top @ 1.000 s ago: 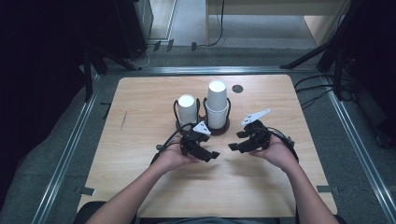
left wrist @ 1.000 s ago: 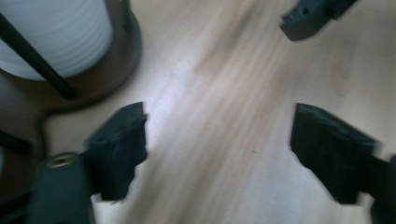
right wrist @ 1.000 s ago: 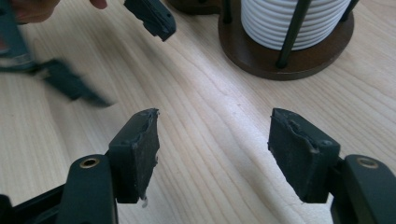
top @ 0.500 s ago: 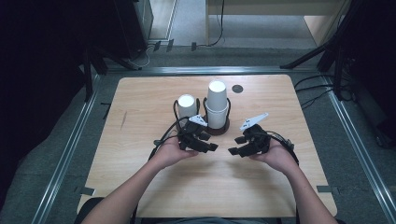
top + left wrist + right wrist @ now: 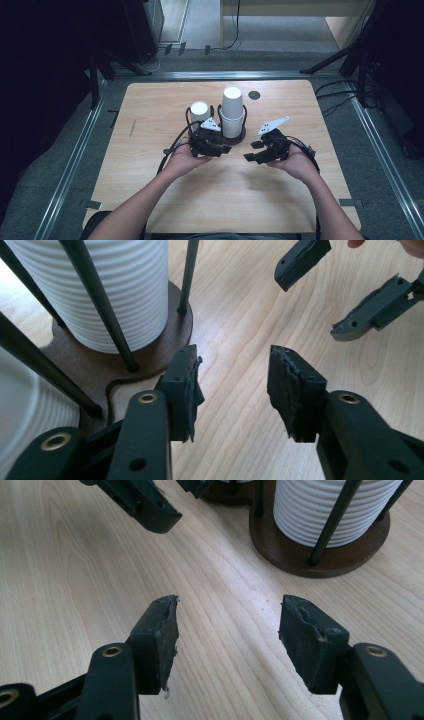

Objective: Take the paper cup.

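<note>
A dark brown cup holder (image 5: 239, 137) with thin black rods stands mid-table. It holds a tall stack of white ribbed cups (image 5: 233, 112) and a shorter stack (image 5: 200, 111). My left gripper (image 5: 224, 149) hovers just in front of the holder, pointing right. Its jaws have just been closing, and they stand apart with nothing between them (image 5: 232, 385). The tall stack (image 5: 110, 290) and the base (image 5: 165, 340) sit close at its left. My right gripper (image 5: 252, 151) faces it from the right, jaws apart over bare wood (image 5: 227, 635). The cups (image 5: 330, 510) are ahead on its right.
The wooden table (image 5: 150, 110) has a small black disc (image 5: 254, 95) behind the holder. Cables trail from both grippers. Metal rails (image 5: 75, 165) run along the table's sides, with dark floor and equipment beyond.
The left gripper's jaws look narrower than before. Both hands have stayed almost where they were, in front of the cup holder.
</note>
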Tool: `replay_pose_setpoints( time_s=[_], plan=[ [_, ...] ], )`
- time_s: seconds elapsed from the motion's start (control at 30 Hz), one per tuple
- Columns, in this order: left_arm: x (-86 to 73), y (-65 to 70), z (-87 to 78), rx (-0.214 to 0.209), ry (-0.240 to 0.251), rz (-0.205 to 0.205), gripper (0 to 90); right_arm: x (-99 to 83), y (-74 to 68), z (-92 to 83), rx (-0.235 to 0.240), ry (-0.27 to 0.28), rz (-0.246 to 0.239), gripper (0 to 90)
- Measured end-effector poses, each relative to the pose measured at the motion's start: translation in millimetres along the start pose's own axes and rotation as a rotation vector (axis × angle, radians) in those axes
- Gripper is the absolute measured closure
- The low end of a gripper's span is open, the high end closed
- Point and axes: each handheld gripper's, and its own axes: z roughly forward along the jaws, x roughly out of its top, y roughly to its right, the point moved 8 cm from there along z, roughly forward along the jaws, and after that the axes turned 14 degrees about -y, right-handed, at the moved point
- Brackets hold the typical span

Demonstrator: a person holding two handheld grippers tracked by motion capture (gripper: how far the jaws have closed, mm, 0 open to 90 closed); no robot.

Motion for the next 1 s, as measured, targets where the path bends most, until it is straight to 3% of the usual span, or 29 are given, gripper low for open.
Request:
replay_pose_setpoints(
  time_s=[0.1, 0.23, 0.37, 0.53, 0.7, 0.8, 1.0],
  plan=[
    [1.3, 0.9, 0.6, 0.000, 0.002, 0.008, 58.6, 2.5, -0.3, -3.5, 0.004, 0.010, -0.004, 42.4],
    [8.2, 2.1, -3.9, -0.072, 0.046, -0.016, 66.7, 12.7, 5.7, -15.4, -0.019, 0.053, 0.009, 41.8],
    [15.2, -0.4, -5.1, -0.062, 0.019, 0.003, 70.9, 16.4, 10.1, -23.8, -0.046, 0.050, 0.011, 41.3],
    [21.3, -5.8, -3.9, -0.062, -0.010, -0.014, 74.1, 23.8, 16.2, -31.2, -0.041, 0.033, 0.018, 38.5],
    [25.8, -9.9, -8.0, -0.081, 0.009, -0.017, 79.2, 33.1, 20.3, -37.2, -0.053, 0.014, 0.006, 39.4],
    [27.2, -12.0, -10.0, -0.079, -0.011, -0.012, 83.1, 41.7, 23.1, -44.7, -0.069, 0.007, -0.009, 39.5],
    [34.5, -19.7, -15.3, -0.085, -0.020, -0.042, 85.4, 56.8, 28.6, -59.0, -0.090, 0.010, -0.006, 34.9]
  ],
)
